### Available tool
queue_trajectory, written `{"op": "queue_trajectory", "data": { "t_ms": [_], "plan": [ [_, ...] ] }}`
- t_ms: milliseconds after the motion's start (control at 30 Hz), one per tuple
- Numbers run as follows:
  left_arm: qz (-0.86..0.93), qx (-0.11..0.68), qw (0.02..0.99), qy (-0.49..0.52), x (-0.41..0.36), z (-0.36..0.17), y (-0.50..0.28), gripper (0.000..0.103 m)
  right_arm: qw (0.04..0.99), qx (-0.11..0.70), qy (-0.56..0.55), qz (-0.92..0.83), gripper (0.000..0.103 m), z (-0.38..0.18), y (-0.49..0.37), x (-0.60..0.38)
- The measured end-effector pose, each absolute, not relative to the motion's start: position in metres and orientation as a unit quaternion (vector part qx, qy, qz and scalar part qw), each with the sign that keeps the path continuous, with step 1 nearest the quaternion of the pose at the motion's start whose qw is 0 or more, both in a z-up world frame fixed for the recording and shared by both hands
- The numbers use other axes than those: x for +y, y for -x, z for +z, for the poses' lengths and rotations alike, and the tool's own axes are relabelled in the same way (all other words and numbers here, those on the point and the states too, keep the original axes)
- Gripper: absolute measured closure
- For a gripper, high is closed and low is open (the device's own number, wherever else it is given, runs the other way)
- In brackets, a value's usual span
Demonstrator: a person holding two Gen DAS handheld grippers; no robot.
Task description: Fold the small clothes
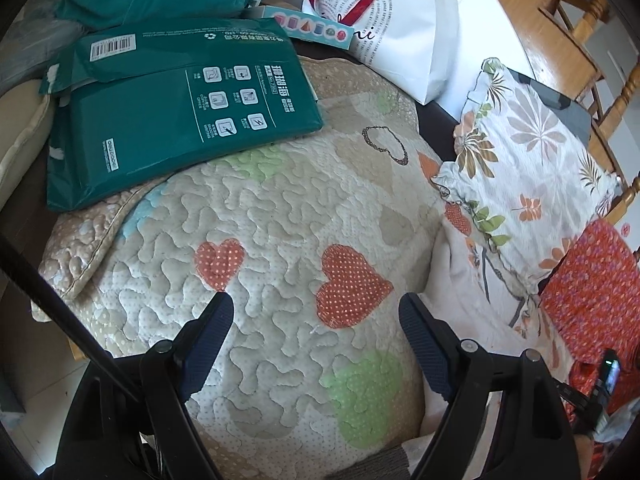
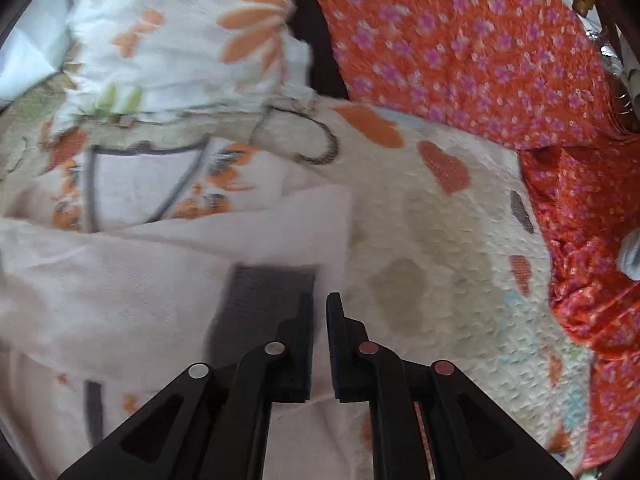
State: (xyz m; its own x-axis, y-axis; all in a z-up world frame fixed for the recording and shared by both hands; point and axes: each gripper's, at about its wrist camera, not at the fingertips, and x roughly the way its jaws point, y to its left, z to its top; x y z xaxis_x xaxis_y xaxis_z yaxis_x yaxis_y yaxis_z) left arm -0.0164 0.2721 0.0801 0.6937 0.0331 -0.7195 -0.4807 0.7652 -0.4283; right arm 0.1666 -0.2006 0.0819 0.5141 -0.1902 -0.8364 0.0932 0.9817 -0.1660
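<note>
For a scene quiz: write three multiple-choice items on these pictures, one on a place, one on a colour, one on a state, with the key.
1. The green package lies on:
A. the quilt's far left part
B. the wooden chair
C. the red cloth

2. The hearts nearest the left claw are:
A. blue
B. orange-red with pale dots
C. black

3. The left claw is:
A. shut on cloth
B. open and empty
C. shut on the package

Key:
1 A, it rests on the quilt.
2 B, both hearts are dotted orange-red.
3 B, only quilt shows between its fingers.
</note>
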Motion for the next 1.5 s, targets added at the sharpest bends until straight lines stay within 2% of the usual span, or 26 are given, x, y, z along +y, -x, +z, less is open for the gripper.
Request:
{"op": "queue_trajectory", "data": {
  "t_ms": [133, 233, 300, 400, 533, 567, 600, 633, 667, 767, 900, 1000, 1167, 1267, 1333, 1400, 1500],
  "plan": [
    [0.158, 0.361, 0.86, 0.323, 0.278, 0.078, 0.017, 0.019, 0.863, 0.486, 0.018, 0.134, 0.077, 0.091, -0.109, -0.121],
    [0.171, 0.351, 0.858, 0.334, 0.286, 0.079, 0.024, 0.019, 0.83, 0.477, 0.013, 0.288, 0.058, 0.089, -0.053, -0.057],
    [0.184, 0.343, 0.858, 0.336, 0.294, 0.081, 0.029, 0.019, 0.804, 0.463, 0.056, 0.368, 0.048, 0.078, -0.008, -0.008],
    [0.2, 0.334, 0.855, 0.343, 0.307, 0.081, 0.039, 0.019, 0.78, 0.457, 0.145, 0.403, 0.043, 0.04, 0.043, 0.046],
    [0.207, 0.328, 0.851, 0.353, 0.321, 0.081, 0.05, 0.019, 0.796, 0.407, 0.309, 0.324, 0.043, -0.011, 0.068, 0.086],
    [0.209, 0.327, 0.851, 0.355, 0.324, 0.081, 0.052, 0.019, 0.803, 0.388, 0.321, 0.32, 0.048, -0.014, 0.073, 0.089],
    [0.211, 0.323, 0.851, 0.357, 0.327, 0.082, 0.055, 0.019, 0.806, 0.393, 0.307, 0.318, 0.063, -0.012, 0.073, 0.087],
    [0.214, 0.321, 0.851, 0.357, 0.329, 0.082, 0.057, 0.019, 0.808, 0.406, 0.283, 0.319, 0.075, -0.007, 0.068, 0.083],
    [0.219, 0.318, 0.851, 0.356, 0.331, 0.083, 0.059, 0.019, 0.808, 0.418, 0.261, 0.322, 0.096, -0.003, 0.065, 0.08],
    [0.226, 0.309, 0.853, 0.354, 0.333, 0.086, 0.064, 0.019, 0.787, 0.482, 0.137, 0.361, 0.096, 0.007, 0.05, 0.064],
    [0.233, 0.305, 0.86, 0.336, 0.33, 0.091, 0.066, 0.019, 0.719, 0.536, 0.05, 0.44, 0.096, 0.002, 0.078, 0.064],
    [0.236, 0.304, 0.864, 0.326, 0.327, 0.093, 0.066, 0.019, 0.701, 0.536, 0.075, 0.465, 0.091, -0.006, 0.114, 0.077],
    [0.23, 0.314, 0.867, 0.309, 0.319, 0.091, 0.061, 0.019, 0.659, 0.576, -0.002, 0.483, 0.086, -0.023, 0.113, 0.06],
    [0.222, 0.32, 0.872, 0.298, 0.309, 0.092, 0.056, 0.019, 0.67, 0.559, 0.045, 0.487, 0.084, -0.012, 0.132, 0.053],
    [0.215, 0.324, 0.875, 0.287, 0.3, 0.092, 0.052, 0.019, 0.679, 0.549, 0.053, 0.485, 0.08, -0.001, 0.136, 0.043],
    [0.205, 0.33, 0.88, 0.273, 0.288, 0.092, 0.047, 0.019, 0.702, 0.532, 0.057, 0.469, 0.066, 0.012, 0.128, 0.028],
    [0.194, 0.34, 0.884, 0.256, 0.273, 0.091, 0.04, 0.019, 0.745, 0.508, 0.053, 0.43, 0.061, 0.031, 0.109, -0.006]
  ]
}}
